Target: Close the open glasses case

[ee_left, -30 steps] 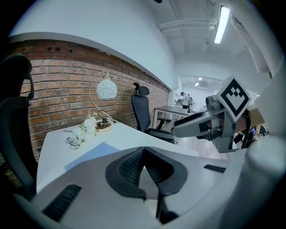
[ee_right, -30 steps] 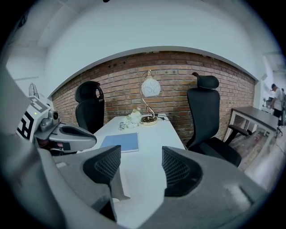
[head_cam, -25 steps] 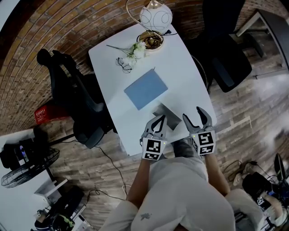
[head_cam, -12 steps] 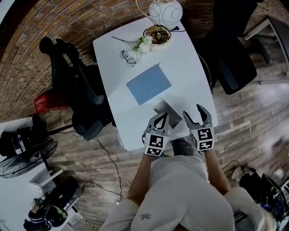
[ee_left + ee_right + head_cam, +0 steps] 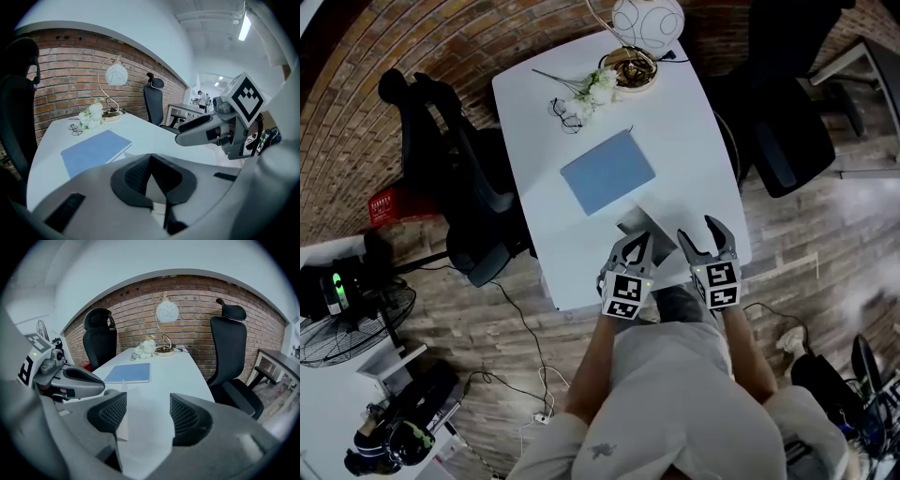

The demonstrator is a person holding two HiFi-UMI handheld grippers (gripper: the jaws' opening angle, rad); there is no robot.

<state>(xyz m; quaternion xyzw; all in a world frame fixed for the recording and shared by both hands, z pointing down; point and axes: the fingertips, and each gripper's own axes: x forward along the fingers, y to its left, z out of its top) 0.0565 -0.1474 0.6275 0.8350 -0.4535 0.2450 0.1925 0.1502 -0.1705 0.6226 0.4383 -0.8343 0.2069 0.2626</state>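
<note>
**Operator:** State the position of the glasses case (image 5: 643,227).

**Technician:** It sits on the white table (image 5: 694,141) at the edge nearest the person, just on the near side of the blue notebook (image 5: 607,172). It is open, with the lid raised. Both tongs are at this same edge, directly in front of the person.

**Operator:** Condition of the left tongs (image 5: 150,158)?

**Technician:** Closed. In the left gripper view the two pads form a narrow V and the tips meet. In the head view the tips reach the near left side of the case. I cannot tell whether an edge of the case is pinched between them.

**Operator:** Condition of the right tongs (image 5: 146,411)?

**Technician:** Spread apart. In the right gripper view the pale surface of the case shows in the gap between the pads, and a thin pale edge stands upright close to the left pad. Neither pad visibly presses on the case.

**Operator:** Other items on the table?

**Technician:** All at the far end, well apart from the case: a pair of glasses (image 5: 564,114), a bunch of white flowers (image 5: 598,86) beside them, and a globe lamp (image 5: 647,21) on a gold base.
</note>
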